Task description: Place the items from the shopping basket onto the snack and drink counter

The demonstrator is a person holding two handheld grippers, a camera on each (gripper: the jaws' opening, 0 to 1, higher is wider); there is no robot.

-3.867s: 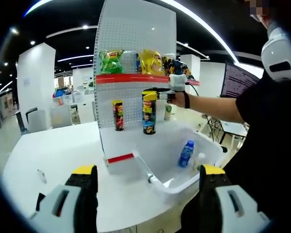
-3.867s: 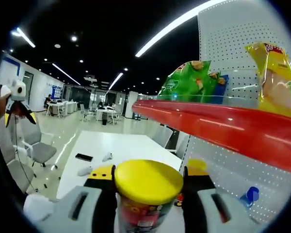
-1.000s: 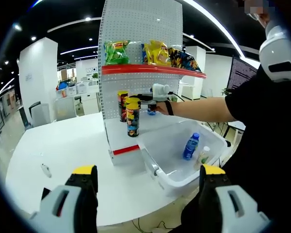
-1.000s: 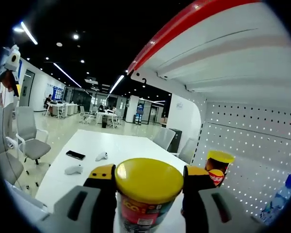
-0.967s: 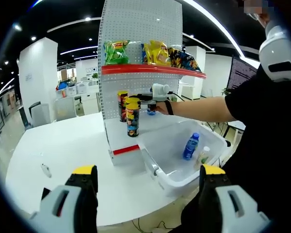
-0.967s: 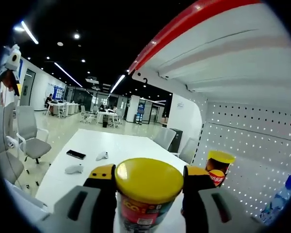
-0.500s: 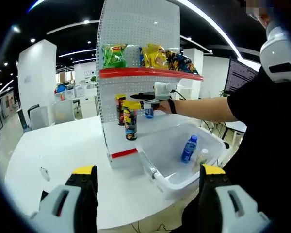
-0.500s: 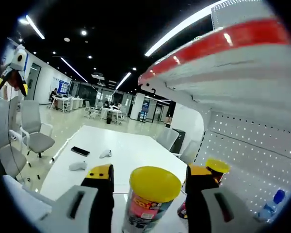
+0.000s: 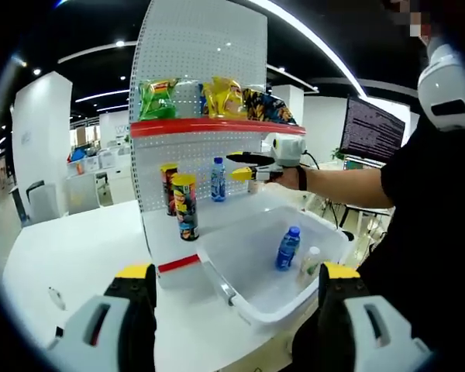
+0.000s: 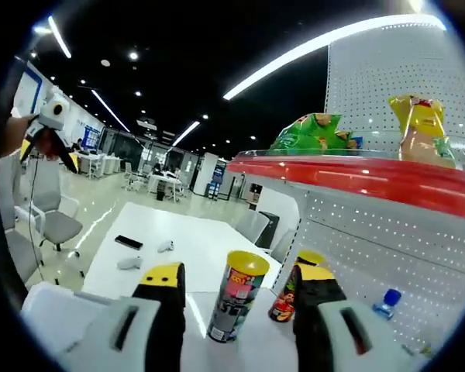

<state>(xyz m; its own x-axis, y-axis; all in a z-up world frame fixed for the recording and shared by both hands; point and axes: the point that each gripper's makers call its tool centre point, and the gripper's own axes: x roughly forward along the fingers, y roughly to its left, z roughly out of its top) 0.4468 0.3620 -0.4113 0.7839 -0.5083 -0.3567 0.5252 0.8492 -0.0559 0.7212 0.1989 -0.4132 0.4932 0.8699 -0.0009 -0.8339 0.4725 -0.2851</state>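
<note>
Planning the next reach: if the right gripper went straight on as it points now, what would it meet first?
Most likely the yellow-lidded can, which stands between the open jaws of the right gripper; depth is hard to judge.

Glossy white plastic basket [image 9: 240, 298]; matt perforated metal backboard [image 9: 198, 39]; shiny crinkled foil snack bags [image 9: 156, 98]; smooth white tabletop [image 9: 70, 248].

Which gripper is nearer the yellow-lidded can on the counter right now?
Right. The right gripper hangs just back from the yellow-lidded can, jaws open. The left gripper sits farther back, across the basket.
</note>
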